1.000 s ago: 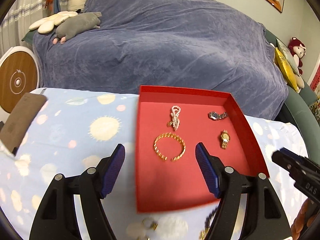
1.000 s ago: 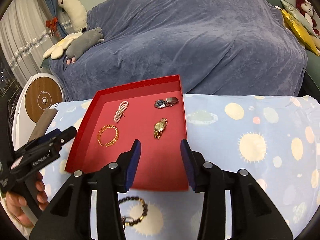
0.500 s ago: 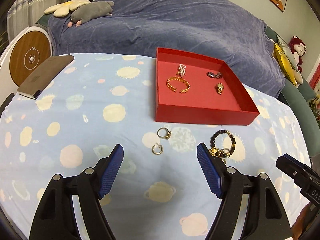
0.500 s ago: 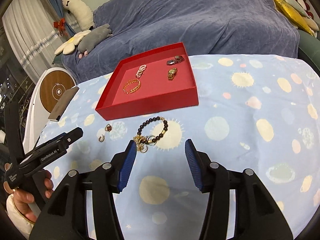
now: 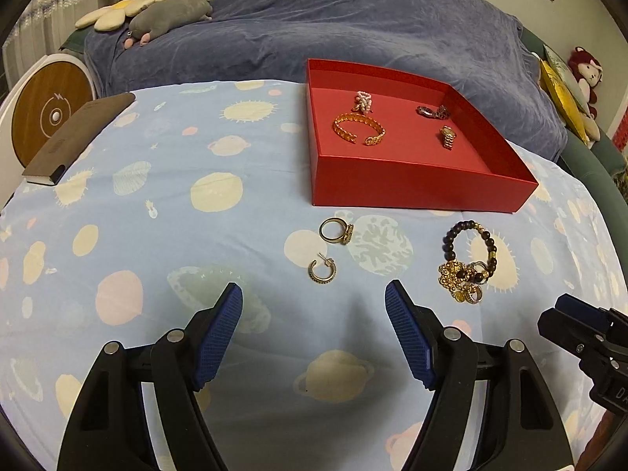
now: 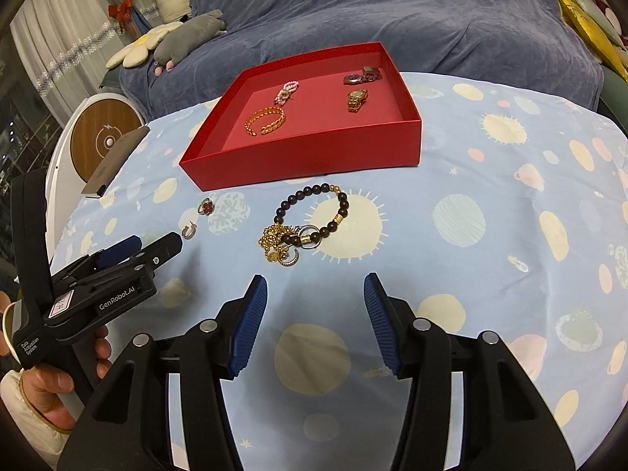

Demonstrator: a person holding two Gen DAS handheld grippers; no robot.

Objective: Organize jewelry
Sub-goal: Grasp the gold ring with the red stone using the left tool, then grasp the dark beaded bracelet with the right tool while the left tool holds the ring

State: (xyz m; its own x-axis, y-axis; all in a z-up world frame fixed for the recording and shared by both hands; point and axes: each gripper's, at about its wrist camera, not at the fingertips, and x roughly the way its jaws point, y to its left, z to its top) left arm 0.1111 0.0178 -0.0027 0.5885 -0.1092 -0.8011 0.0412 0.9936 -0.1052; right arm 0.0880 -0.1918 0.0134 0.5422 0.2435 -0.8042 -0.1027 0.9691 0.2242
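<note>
- Behind the bench, with its pale blue planet-print cloth, a blue-covered sofa fills the upper part of both views; soft toys lie on it at upper left.
- A red tray sits right of centre in the left wrist view. Inside lie a gold cuff bracelet, a pearl piece, a silver watch and a gold watch, all apart from one another.
- On the cloth just below the tray's front wall lie a gold ring and, below it, a hoop earring.
- To their right, a dark beaded bracelet touches a tangle of gold and silver pieces.
- A brown notebook lies at left, beside a round wooden disc.
- The left hand-held gripper hovers low in the frame, jaws wide and empty, below the earring.
- The right hand-held gripper is likewise wide and empty, below the beaded bracelet.
</note>
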